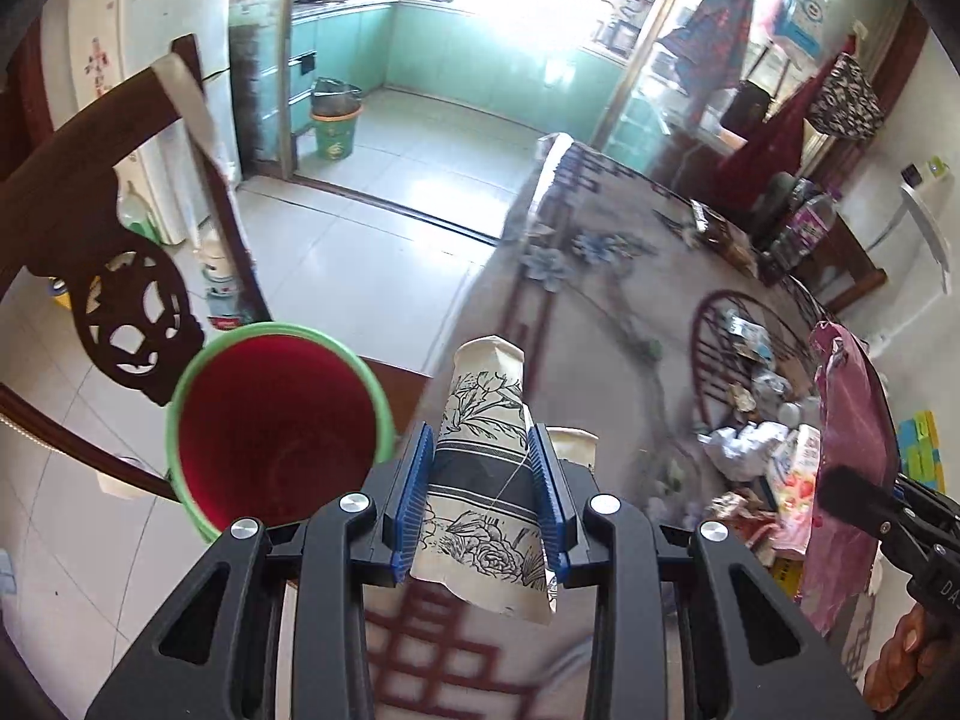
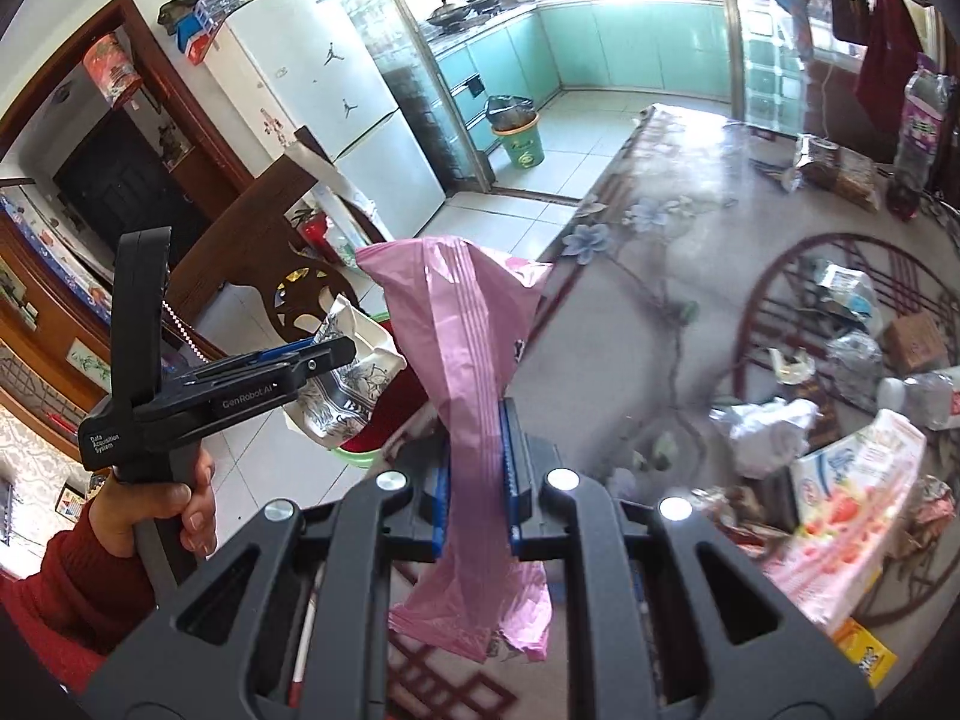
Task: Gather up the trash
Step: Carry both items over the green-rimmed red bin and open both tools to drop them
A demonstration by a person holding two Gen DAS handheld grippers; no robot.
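My left gripper (image 1: 483,474) is shut on a crushed paper cup (image 1: 486,420) with a black flower print, held just right of a red bin with a green rim (image 1: 276,426) beside the table edge. The cup (image 2: 354,372) and left gripper (image 2: 300,360) also show in the right wrist view, above the bin (image 2: 354,450). My right gripper (image 2: 477,480) is shut on a pink plastic wrapper (image 2: 462,360), held over the table edge; the wrapper (image 1: 840,450) shows in the left view too.
A flower-print tablecloth table (image 2: 660,276) holds a pile of trash: crumpled white paper (image 2: 768,432), a strawberry carton (image 2: 852,504), bottles and wrappers. A carved wooden chair (image 1: 108,228) stands left of the bin. A green kitchen bin (image 1: 336,120) and a fridge (image 2: 336,114) stand farther off.
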